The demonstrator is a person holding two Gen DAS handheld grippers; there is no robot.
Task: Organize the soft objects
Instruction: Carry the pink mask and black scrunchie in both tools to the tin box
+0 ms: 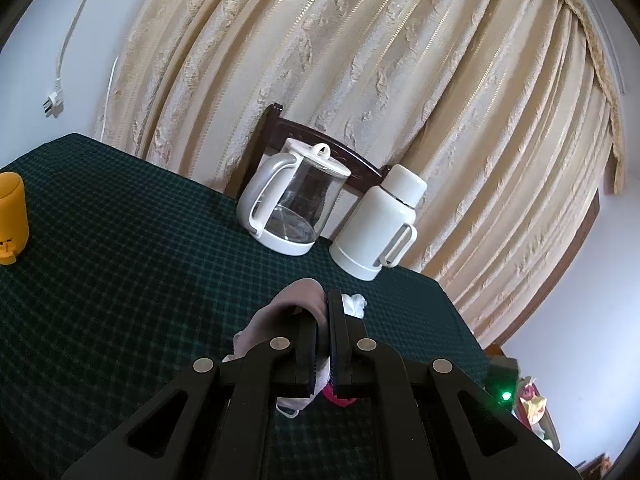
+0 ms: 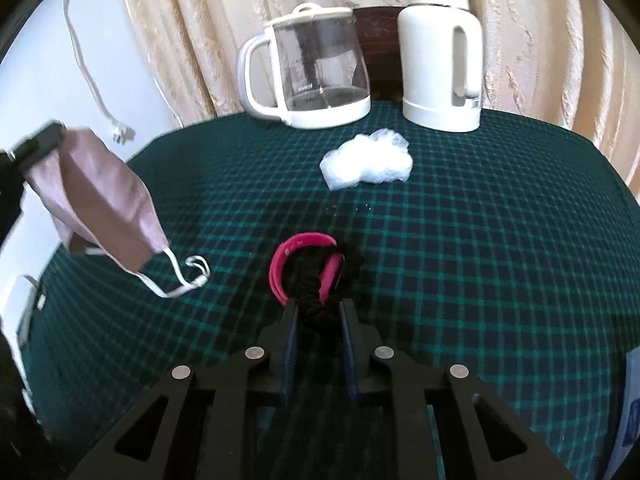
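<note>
Mask [image 2: 100,200] hangs clear of the table, pinched at its upper edge in your left claw [image 1: 322,316], whose jaws are clenched on the mauve cloth; its white ear loop [image 2: 184,280] dangles below the fabric. Black scrunchie [image 2: 320,288] sits between the fingers of your right claw [image 2: 318,306], which look closed around it, with the pink band [image 2: 298,260] just ahead of the tips, possibly tangled with it. Crumpled clear plastic [image 2: 366,164] lies further ahead, near the glass jug [image 2: 316,76] and white flask [image 2: 440,64].

Your main risk is the loop: swing the mask low and it could catch the pink band or scrunchie. Lifting the right claw may drag the band along if the two are hooked. The grip on the mask looks shallow, so a quick move might shake it loose.

Only the right wrist view shows the whole mask and its loop; the left view shows just a bunched fold, plus an orange cup [image 1: 10,216] far to that claw's left
</note>
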